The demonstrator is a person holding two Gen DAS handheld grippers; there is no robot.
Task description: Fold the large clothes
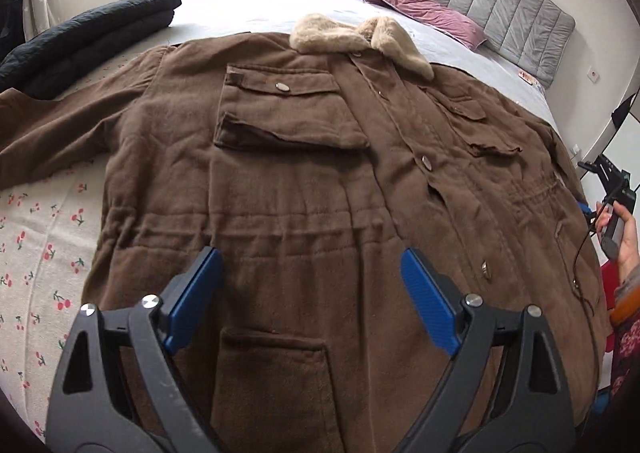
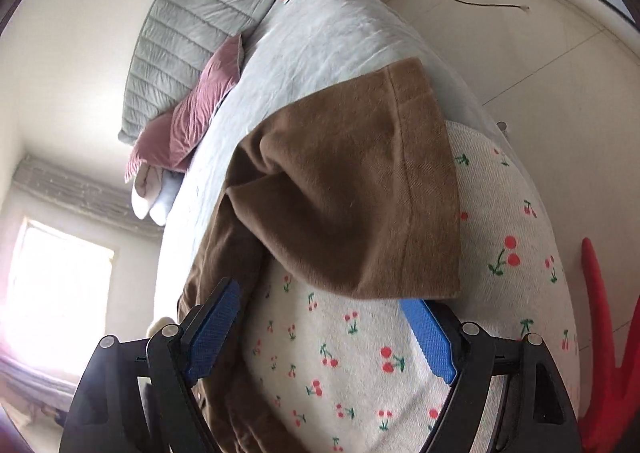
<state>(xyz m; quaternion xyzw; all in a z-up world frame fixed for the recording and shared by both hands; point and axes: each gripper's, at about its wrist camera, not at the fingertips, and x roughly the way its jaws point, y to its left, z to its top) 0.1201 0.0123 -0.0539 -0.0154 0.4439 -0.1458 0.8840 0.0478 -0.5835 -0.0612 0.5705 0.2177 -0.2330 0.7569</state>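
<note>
A brown coat (image 1: 320,181) with a tan fur collar (image 1: 360,39) lies front-up, spread across the bed (image 1: 248,9), over a cherry-print sheet (image 1: 36,245). The left claw (image 1: 310,273) hovers spread above its waist. The right claw (image 2: 324,313) is spread at the sleeve cuff (image 2: 384,189). A folded black jacket (image 1: 92,33) sits beside the far sleeve; pink pillows (image 1: 412,5) lean on the headboard (image 1: 500,5).

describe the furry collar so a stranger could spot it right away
Start at the big brown button-front coat spread flat across the bed, then follow its row of buttons up toward the grey padded headboard. At the neck lies the pale tan fluffy fur collar, the only light, shaggy part on otherwise smooth dark brown cloth.
</note>
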